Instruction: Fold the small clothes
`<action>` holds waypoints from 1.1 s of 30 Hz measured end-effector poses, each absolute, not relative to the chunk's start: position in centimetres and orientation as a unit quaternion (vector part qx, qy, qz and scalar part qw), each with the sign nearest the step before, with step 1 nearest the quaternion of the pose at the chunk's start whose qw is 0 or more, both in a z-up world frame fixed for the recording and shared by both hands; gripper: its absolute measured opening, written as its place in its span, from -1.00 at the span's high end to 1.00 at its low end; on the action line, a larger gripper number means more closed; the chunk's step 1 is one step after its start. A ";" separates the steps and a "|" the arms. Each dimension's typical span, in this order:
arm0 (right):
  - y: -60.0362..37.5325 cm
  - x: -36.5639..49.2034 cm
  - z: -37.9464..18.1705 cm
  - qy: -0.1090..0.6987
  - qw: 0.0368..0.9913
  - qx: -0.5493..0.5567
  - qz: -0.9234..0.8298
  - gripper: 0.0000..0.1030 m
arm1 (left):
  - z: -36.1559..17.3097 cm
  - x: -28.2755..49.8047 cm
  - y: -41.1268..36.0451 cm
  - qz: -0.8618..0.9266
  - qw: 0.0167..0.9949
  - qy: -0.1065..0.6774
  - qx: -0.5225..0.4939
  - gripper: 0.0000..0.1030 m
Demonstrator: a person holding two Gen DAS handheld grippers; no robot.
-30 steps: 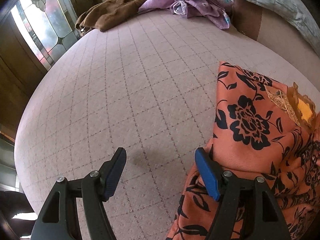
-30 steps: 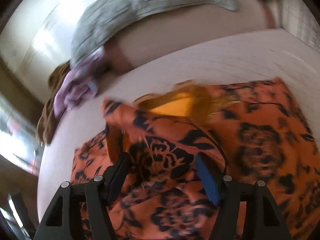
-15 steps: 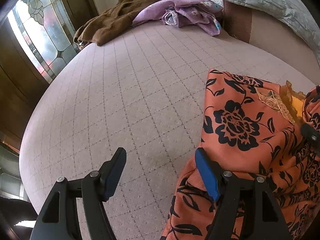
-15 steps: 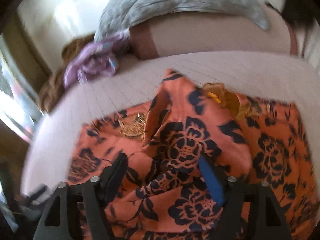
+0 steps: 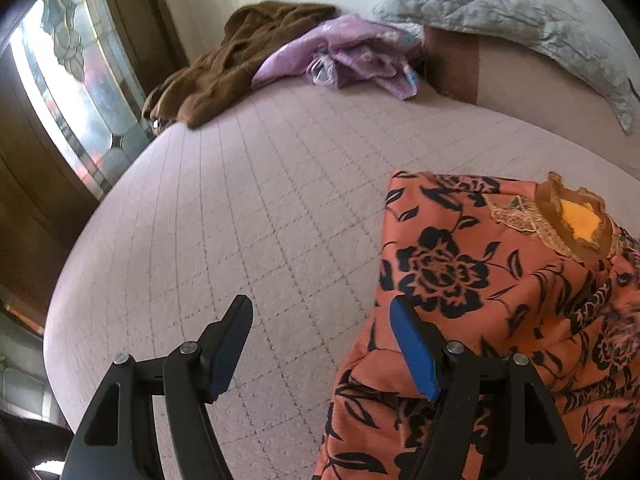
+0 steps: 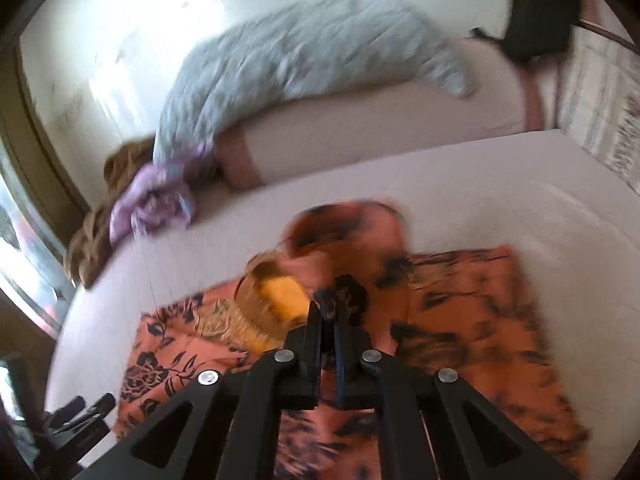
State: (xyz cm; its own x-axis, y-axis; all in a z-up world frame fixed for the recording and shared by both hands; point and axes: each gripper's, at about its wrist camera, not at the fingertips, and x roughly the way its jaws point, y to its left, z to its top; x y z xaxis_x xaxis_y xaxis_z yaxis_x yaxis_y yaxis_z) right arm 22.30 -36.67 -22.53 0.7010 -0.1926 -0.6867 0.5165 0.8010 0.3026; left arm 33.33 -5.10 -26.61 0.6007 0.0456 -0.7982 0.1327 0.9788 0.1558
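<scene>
Fingers first: my right gripper [image 6: 328,314] has its two fingers pinched tight on a fold of the orange floral garment [image 6: 472,312], a sleeve or side flap by the look of it, lifted off the bed and blurred with motion. Left gripper [image 5: 320,344] has its fingers spread wide with nothing between them; the blue pad on its right finger [image 5: 414,350] sits just at the garment's left edge, over bare bedspread [image 5: 240,220], not clamping. Garment lies on the near part of the bed, right of centre in the left wrist view, mostly flat. Progress, as I judge it: early. One flap is being carried across the body (first fold under way), nothing squared up yet, so the other side and the lengthwise fold are left, I reckon. Orientation: yellow-lined neckline [image 5: 580,222] points away from me toward the head of the bed, hem end runs back under the grippers, so the long axis runs near to far, tilting slightly right. Farther off, well apart from the work: purple cloth [image 5: 348,56] bunched beside a brown garment [image 5: 224,68] at the bed's far left, and a grey quilted pillow [image 5: 512,12] at the far end.
</scene>
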 end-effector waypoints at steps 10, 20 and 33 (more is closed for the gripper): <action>-43.9 12.5 -29.5 0.391 0.809 0.397 -0.185 0.83 | -26.5 31.6 -7.4 -0.041 0.896 0.416 0.146 -0.40; -46.7 11.4 -26.7 0.351 0.821 0.416 -0.169 0.04 | -27.5 31.8 -8.2 -0.030 0.891 0.419 0.170 -0.40; -48.6 18.7 -31.6 0.405 0.809 0.410 -0.115 0.38 | -28.3 31.3 -10.9 -0.055 0.887 0.413 0.198 -0.40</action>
